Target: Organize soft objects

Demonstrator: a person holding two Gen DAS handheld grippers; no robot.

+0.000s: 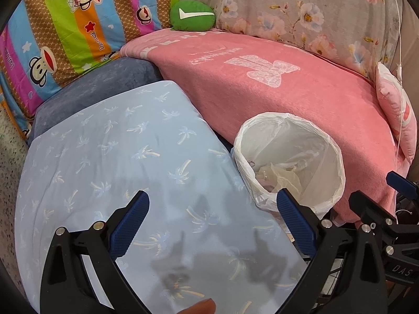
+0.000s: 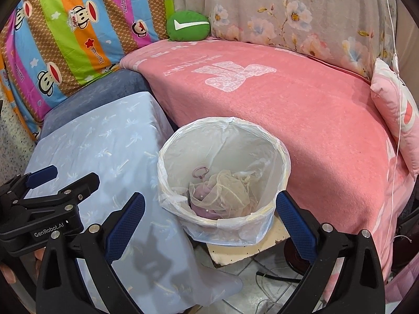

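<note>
two views, left wrist first: the left gripper (image 1: 212, 218) hangs with jaws spread wide and empty over the pale blue palm-print cloth (image 1: 112, 162), which drapes a dark blue cushion (image 1: 91, 86). the white plastic-lined bin (image 1: 288, 157) sits just right of the jaws. the green round plush with a white tick (image 1: 192, 14) lies far ahead at the back corner of the pink fleece blanket (image 1: 275, 99), its long axis running left to right; a small pink pillow (image 1: 398, 120) leans at the right edge.

right wrist view: the right gripper (image 2: 209, 213) has jaws fully apart, holding nothing, directly above the bin, where a mauve soft item wrapped in cream netting (image 2: 220, 191) already lies. the plush sits well beyond, about as far from either hand; only the bin stands between.
</note>
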